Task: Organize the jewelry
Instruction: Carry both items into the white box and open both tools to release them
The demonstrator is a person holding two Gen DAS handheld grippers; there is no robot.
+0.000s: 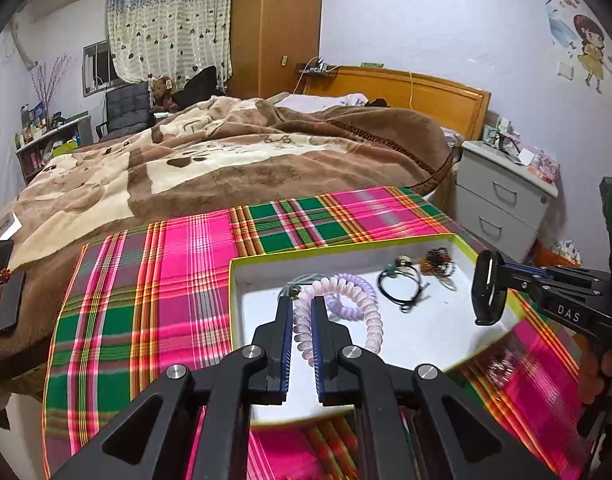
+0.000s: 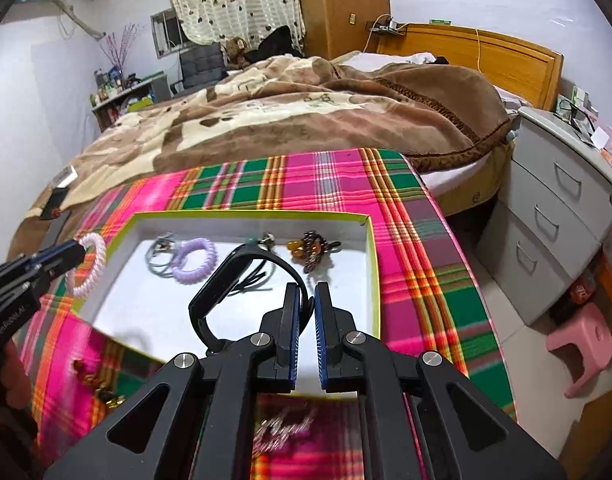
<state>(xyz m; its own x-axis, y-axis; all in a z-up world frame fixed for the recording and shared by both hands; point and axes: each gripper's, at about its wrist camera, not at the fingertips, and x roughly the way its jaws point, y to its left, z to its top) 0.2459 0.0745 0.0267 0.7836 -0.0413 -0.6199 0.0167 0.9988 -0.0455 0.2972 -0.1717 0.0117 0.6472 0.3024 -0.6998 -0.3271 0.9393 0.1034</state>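
Carrying two pcs over white box (image 2: 370,248) – left gripper (image 1: 302,308) clamped on pink coil band (image 1: 372,320), right gripper (image 2: 308,300) on black bracelet (image 2: 214,292). Several items already inside; a few left on plaid cloth (image 2: 426,240) – roughly midway.

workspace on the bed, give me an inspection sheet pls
surface: plaid cloth spread over the bed
job's things: white tray holding purple coil tie, black cord bracelet, amber bead piece; blurred beads on cloth nearby
clutter: black flat items on blanket
grippers: left hand-held gripper shut on pink coil tie; right hand-held gripper shut on black band
cables: orange cable over headboard
surroundings: nightstand, pink stool, wardrobe
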